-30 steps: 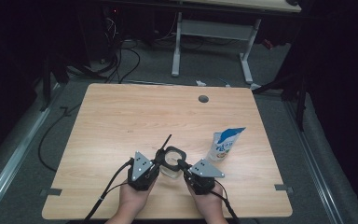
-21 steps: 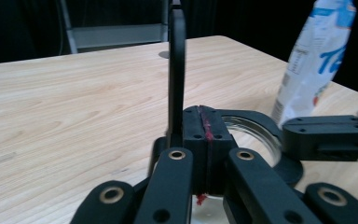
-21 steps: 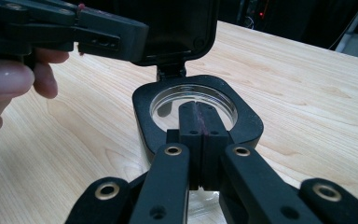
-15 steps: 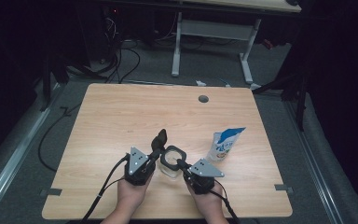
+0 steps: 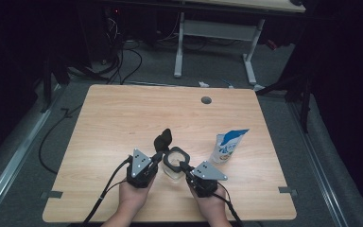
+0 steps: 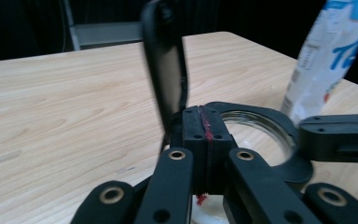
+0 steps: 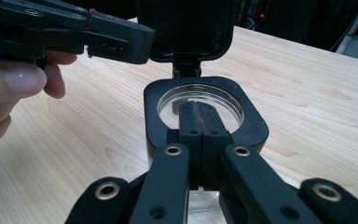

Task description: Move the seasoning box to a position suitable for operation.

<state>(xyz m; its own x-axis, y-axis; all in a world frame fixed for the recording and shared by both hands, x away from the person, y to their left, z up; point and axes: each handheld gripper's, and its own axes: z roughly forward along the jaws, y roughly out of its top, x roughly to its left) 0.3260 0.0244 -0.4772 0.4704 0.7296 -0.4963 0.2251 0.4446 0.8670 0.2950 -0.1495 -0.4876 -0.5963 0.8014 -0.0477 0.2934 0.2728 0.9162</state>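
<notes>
the step in hand looks like opening a clear container (image 5: 172,166) with a black hinged lid: it stands on the worktop (image 5: 123,118) near the person's edge, between the two grippers. the right gripper (image 5: 187,169) has its jaws pressed together on the near side of the container's black rim (image 7: 205,100), steadying it. the left gripper (image 5: 158,156) has its jaws shut close against the hinge side, with the lid flap (image 6: 165,74) standing up just beside them; whether they pinch the flap itself i cannot tell. the flap is raised about upright, so the mouth is open.

the next move likely calls for swinging the flap fully back while the right hold stays firm, so the container does not tip.

a blue and white pouch (image 5: 228,145) stands just right of the container, near enough to be knocked by a wide swing. the worktop beyond and to the left is bare wood, giving open room; the near edge lies close behind the hands.
</notes>
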